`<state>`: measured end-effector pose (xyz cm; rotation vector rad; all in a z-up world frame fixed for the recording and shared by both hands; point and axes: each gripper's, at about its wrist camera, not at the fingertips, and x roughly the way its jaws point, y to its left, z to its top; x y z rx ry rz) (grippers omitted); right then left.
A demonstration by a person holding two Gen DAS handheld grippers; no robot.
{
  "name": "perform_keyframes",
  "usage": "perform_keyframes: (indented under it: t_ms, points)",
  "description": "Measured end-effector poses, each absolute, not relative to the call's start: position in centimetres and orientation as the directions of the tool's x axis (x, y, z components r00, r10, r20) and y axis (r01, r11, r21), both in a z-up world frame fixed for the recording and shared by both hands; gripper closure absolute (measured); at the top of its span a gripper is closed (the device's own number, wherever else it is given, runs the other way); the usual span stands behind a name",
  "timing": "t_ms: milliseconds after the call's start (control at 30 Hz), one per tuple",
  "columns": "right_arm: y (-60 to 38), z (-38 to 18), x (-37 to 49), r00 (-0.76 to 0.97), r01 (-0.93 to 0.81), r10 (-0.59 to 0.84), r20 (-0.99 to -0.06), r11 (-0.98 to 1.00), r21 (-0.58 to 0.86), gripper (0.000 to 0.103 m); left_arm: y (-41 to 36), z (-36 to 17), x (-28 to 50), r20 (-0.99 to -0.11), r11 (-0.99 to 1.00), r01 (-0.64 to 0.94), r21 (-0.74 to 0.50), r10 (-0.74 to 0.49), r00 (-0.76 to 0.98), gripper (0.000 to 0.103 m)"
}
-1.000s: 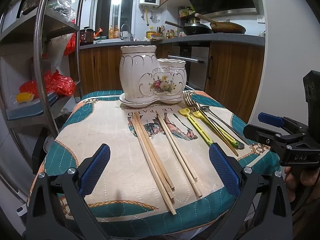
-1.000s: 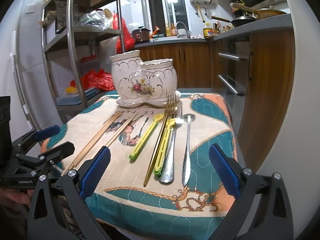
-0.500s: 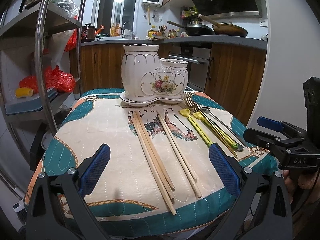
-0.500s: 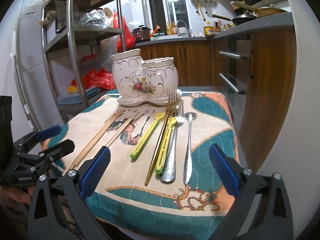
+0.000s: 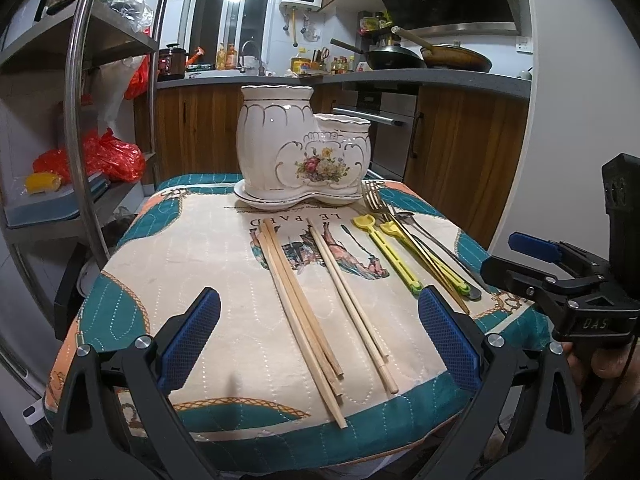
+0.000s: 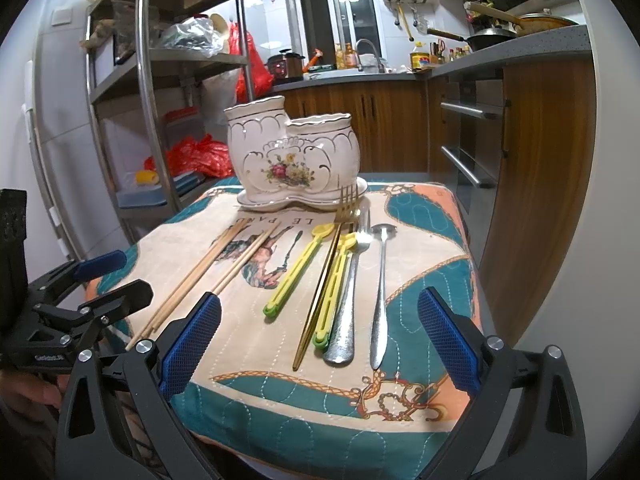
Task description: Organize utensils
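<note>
A white ceramic two-part utensil holder stands on its saucer at the far side of a small table with a patterned cloth. Several wooden chopsticks lie in the middle. To their right lie two yellow-green plastic utensils, a gold fork, a silver fork and a silver spoon. My left gripper is open and empty above the near edge, in front of the chopsticks. My right gripper is open and empty in front of the forks.
A metal shelf rack with red bags stands left of the table. Wooden kitchen cabinets and an oven are behind and to the right. Each gripper shows in the other's view, the right and the left, beside the table edge.
Both grippers have lowered slightly and come a little closer to the table. Nothing on the table has moved.
</note>
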<state>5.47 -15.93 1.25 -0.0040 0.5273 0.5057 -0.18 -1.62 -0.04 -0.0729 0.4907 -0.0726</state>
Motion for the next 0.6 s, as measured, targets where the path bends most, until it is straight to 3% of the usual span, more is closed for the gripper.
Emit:
perform_keyframes:
  t_ms: [600]
  points:
    - [-15.57, 1.45, 5.47, 0.736, -0.471, 0.467, -0.491, 0.873, 0.125, 0.005, -1.25, -0.19, 0.18, -0.476, 0.994, 0.05, -0.1, -0.091, 0.875, 0.006]
